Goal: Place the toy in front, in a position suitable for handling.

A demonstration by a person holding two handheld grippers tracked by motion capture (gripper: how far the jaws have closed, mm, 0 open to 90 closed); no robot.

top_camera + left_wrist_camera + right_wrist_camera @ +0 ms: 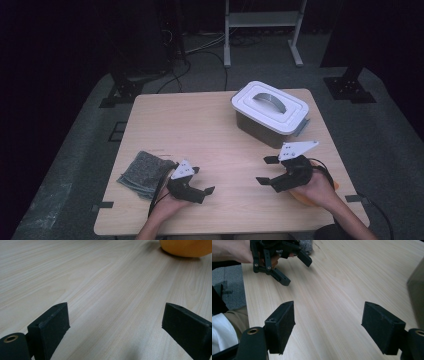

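No readable brand, label or writing on anything in view.

Left claw [202,180] sits low over the near-left part of the table [200,125], jaws spread wide, nothing between them. In the left gripper view the jaws frame bare wood grain; an orange rounded object [186,247] sits at the far top right, well apart from the jaws. From the right gripper view the left claw [295,270] shows at top left, held in a hand [234,251], jaws apart and empty.

Right claw [266,170] is over the near-right of the table, jaws wide, empty, pointing left toward the table's middle. Its own view shows open jaws over bare wood, with a dark box wall [417,295] at the right edge.

Grey folded cloth [142,172] lies flat at the near-left, just beside the left claw's hand, long axis running diagonally from near-left to far-right. Contact with the hand cannot be told.

Lidded grey box [270,114] with white lid and arched handle [268,101] stands at the far-right of the table, long axis slanting from far-left to near-right, handle running along it. It lies beyond the right claw, apart from it.
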